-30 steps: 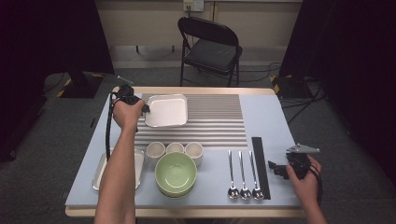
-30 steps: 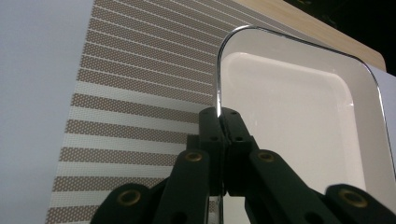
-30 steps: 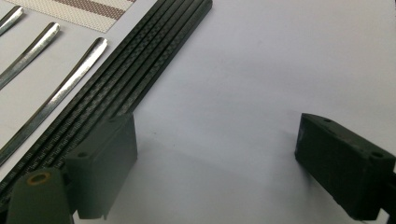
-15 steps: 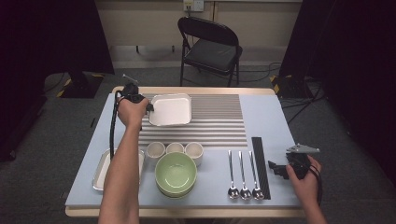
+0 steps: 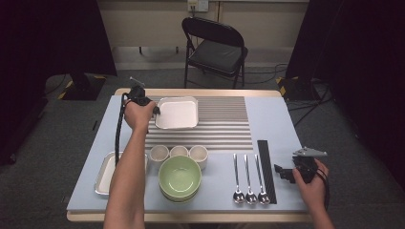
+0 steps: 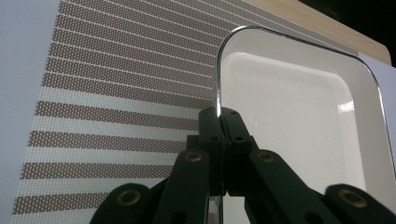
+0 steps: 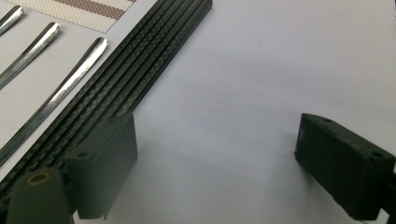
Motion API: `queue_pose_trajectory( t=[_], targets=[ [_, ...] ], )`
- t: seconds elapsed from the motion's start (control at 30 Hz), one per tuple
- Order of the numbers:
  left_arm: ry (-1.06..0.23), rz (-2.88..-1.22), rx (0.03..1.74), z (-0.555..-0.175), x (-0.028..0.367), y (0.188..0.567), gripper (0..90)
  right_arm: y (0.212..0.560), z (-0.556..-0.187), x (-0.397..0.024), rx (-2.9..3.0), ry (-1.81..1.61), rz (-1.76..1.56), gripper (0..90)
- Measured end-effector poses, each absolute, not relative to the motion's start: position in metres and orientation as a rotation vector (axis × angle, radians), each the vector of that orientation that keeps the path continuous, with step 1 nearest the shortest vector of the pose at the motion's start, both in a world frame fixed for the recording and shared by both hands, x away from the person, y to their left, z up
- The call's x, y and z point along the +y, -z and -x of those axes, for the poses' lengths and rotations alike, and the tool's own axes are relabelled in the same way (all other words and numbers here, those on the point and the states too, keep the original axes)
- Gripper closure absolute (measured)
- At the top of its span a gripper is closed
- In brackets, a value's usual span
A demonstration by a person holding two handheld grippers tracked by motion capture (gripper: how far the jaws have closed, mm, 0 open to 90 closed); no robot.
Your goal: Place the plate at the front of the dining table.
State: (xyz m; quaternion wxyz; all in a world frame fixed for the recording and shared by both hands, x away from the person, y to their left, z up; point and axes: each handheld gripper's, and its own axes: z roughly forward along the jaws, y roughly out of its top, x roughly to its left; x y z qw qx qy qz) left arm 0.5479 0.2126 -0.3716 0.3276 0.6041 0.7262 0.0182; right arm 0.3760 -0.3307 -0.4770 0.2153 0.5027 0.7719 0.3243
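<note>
A white square plate lies on the far left part of a striped mat. My left gripper is shut on the plate's left rim. In the left gripper view the jaws of the left gripper pinch the shiny edge of the plate, with the striped mat beneath. My right gripper rests near the table's front right, open. In the right gripper view the right gripper has only bare table between its pads, beside a black strip.
Three small cups stand in a row behind stacked green bowls. A metal tray lies at the front left under the forearm. Three spoons lie left of the black strip. A folding chair stands beyond the table.
My left gripper and the plate it holds have shifted a little to the right over the mat. The right gripper has stayed where it was.
</note>
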Motion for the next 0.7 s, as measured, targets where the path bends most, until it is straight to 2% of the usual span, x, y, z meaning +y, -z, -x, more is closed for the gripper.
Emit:
queue_pose_trajectory(
  t=[0.7],
  targets=[
    [-0.054, -1.598, 1.897, -0.555, 0.199, 0.381, 89.1, 0.477, -0.376, -0.331, 2.14, -0.9, -1.394, 11.7]
  ],
)
